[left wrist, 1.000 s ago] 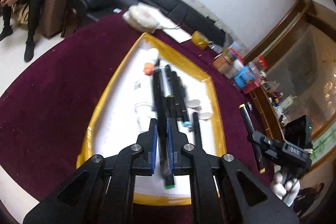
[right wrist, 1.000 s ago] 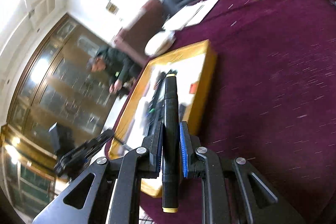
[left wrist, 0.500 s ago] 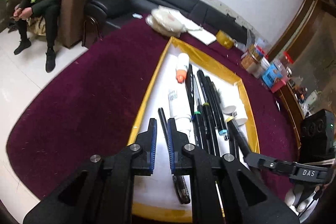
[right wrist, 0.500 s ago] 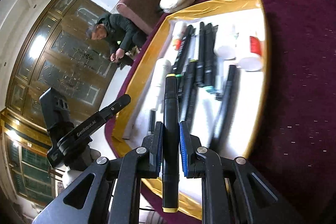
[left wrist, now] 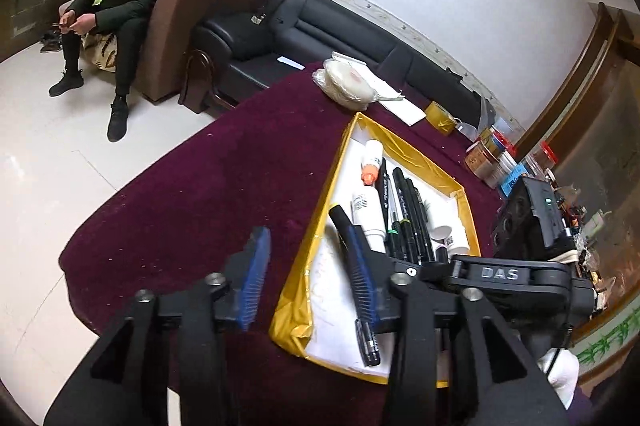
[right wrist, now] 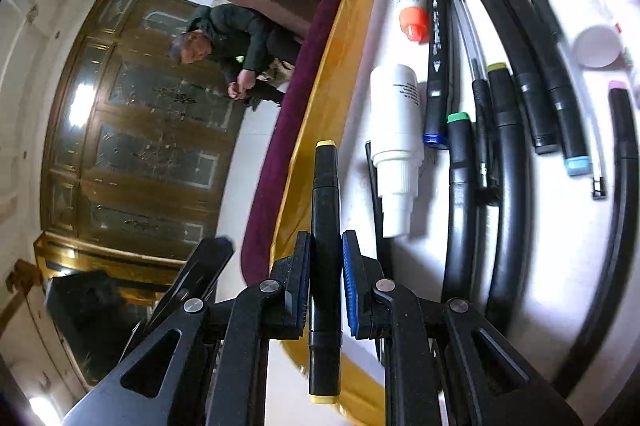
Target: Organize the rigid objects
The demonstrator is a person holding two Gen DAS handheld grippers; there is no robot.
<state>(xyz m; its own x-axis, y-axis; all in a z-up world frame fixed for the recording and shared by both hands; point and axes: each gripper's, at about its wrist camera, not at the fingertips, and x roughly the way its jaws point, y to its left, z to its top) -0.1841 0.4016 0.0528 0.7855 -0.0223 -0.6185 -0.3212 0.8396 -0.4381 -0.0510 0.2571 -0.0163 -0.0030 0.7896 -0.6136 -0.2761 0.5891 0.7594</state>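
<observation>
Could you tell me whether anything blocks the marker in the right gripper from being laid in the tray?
Nothing visible does. The right gripper holds the yellow-capped marker over the tray's near-left edge, and the white strip left of the white bottle is bare.

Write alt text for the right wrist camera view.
The right gripper clamps a black yellow-capped marker above the gold-rimmed tray, where black markers and two white bottles lie side by side.

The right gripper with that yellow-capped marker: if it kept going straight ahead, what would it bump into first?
Probably the tray's white floor near its gold edge, left of the white bottle; the marker's tip would land first. Depth is uncertain.
</observation>
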